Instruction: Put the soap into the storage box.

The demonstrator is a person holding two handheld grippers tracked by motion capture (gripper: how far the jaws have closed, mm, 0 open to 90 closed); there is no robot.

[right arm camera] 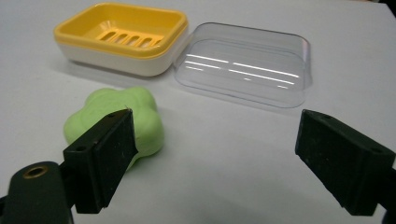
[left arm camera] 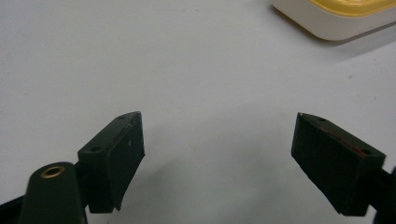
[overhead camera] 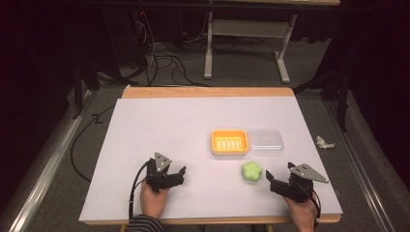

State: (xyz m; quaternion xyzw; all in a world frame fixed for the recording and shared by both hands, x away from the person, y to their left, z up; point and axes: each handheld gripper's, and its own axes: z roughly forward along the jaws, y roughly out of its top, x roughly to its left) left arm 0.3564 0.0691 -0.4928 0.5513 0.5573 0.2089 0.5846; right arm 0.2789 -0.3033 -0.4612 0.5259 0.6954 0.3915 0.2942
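On the white table (overhead camera: 159, 121), the left gripper (overhead camera: 180, 173) is held low near the front edge, its jaws spread wide with only bare tabletop between them. Further right, the yellow soap dish (overhead camera: 229, 142) is set beside its clear lid (overhead camera: 264, 141) (the two touch, edge to edge). The green flower-shaped soap (overhead camera: 252, 172) is seen lying just in front of the dish. Just beside it, the right gripper (overhead camera: 269, 178) is held with jaws spread, nothing gripped.
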